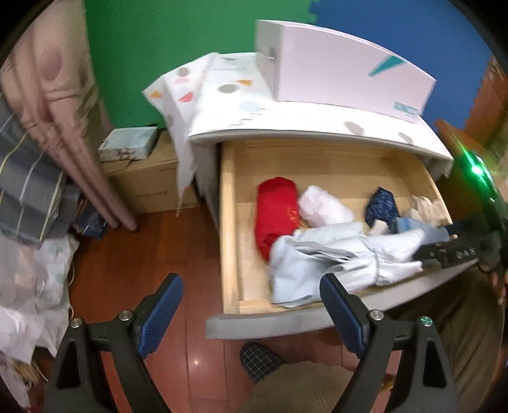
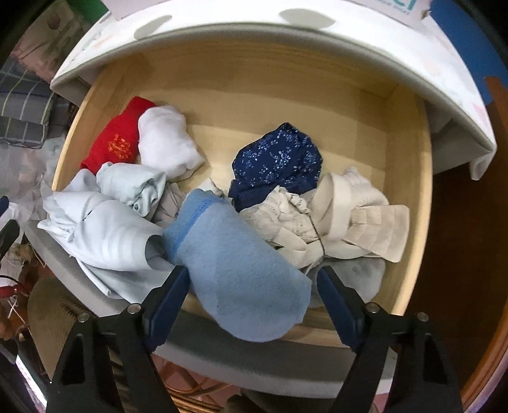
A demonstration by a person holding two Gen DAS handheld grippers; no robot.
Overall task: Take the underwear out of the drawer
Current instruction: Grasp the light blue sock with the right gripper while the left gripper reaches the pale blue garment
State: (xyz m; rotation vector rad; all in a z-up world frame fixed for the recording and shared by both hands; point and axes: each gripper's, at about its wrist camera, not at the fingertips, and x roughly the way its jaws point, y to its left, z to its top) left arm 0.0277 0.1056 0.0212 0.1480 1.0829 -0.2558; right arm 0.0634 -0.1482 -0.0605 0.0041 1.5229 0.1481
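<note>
Your open wooden drawer [image 2: 412, 178] is clear along the back wall and at its back right corner, bare floor there. The white cabinet top [image 2: 254, 22] overhangs the back edge, so come in from above the front half. The front edge is packed: pale blue rolled cloth [image 2: 104, 232] at the front left corner, mid-blue fleece roll [image 2: 241, 279] centre, cream lace bundle [image 2: 336, 219] right.

light: even indoor, moderately bright | glare: small spots on glossy reddish wooden floor [image 1: 152, 254] | blur: left view smeared | edges: fisheye-bent, dark corners
</note>
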